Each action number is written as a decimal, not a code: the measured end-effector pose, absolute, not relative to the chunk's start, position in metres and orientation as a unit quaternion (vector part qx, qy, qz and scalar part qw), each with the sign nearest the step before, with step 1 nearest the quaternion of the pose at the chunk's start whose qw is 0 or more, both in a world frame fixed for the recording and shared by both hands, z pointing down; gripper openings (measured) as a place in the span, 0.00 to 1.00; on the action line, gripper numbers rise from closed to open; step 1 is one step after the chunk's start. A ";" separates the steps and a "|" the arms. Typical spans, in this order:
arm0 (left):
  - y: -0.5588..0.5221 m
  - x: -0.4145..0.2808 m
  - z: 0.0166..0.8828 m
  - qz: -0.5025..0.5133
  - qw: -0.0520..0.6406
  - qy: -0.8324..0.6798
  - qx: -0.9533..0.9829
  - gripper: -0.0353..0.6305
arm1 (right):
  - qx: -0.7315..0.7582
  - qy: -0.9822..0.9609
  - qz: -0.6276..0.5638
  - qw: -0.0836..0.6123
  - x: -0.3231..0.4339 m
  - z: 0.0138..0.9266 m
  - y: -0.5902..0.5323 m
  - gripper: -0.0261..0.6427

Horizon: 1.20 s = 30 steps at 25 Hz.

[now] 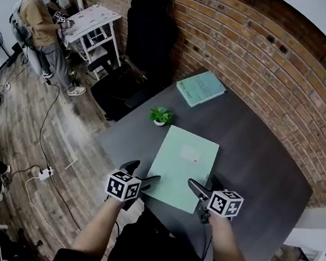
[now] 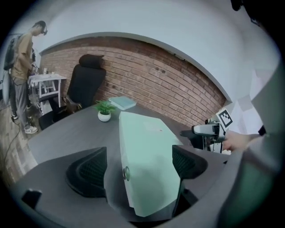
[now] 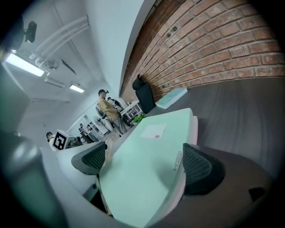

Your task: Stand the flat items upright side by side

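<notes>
Lying flat on the dark grey table [image 1: 256, 161], the mint-green folder [image 1: 184, 163] sits near the person's edge, its near short end pointing at the two tools. A small white label [image 1: 190, 154] shows on its top face. The left gripper [image 1: 141, 174] is at the folder's near left corner. In the left gripper view its jaws stand wide apart with the folder's end between them: the right jaw overlaps the folder's edge, while a strip of bare table shows between the left jaw and the folder's side. The right gripper [image 1: 205, 185] is at the near right corner. In the right gripper view its jaws are likewise spread, one beside the folder's thick side and the other out past the opposite edge, so neither tool is clamped on it.

Further back, a second teal folder [image 1: 200, 88] lies flat near the brick wall [image 1: 265, 57], well apart from the first. A small potted plant [image 1: 160, 116] stands between the two. A black office chair [image 1: 151, 35] is at the table's far corner, and a person [image 1: 43, 28] stands by a white desk [image 1: 95, 18] in the background
</notes>
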<state>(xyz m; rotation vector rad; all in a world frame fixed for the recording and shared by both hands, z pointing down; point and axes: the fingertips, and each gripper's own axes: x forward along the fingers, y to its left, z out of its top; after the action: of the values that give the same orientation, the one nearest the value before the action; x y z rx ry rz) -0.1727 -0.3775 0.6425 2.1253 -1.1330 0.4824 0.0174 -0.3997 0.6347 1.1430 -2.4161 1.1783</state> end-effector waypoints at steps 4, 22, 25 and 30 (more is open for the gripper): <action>-0.385 -0.162 0.664 0.201 0.363 -0.397 0.819 0.76 | 0.397 -0.806 0.421 0.128 0.019 0.652 -0.401 0.86; -0.387 -0.129 0.726 0.249 0.468 -0.238 0.814 0.80 | 0.394 -0.732 0.524 0.187 0.017 0.733 -0.389 0.87; -0.387 -0.120 0.731 0.256 0.476 -0.207 0.816 0.82 | 0.391 -0.718 0.544 0.191 0.016 0.739 -0.389 0.87; -0.388 -0.117 0.732 0.262 0.480 -0.178 0.818 0.83 | 0.393 -0.712 0.547 0.198 0.015 0.740 -0.390 0.87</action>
<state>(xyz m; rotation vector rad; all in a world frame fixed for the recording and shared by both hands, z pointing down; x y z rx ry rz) -0.1171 -0.3879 0.7317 1.9956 -0.4339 0.6380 0.0153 -0.3896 0.7396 1.0985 -1.9925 1.5321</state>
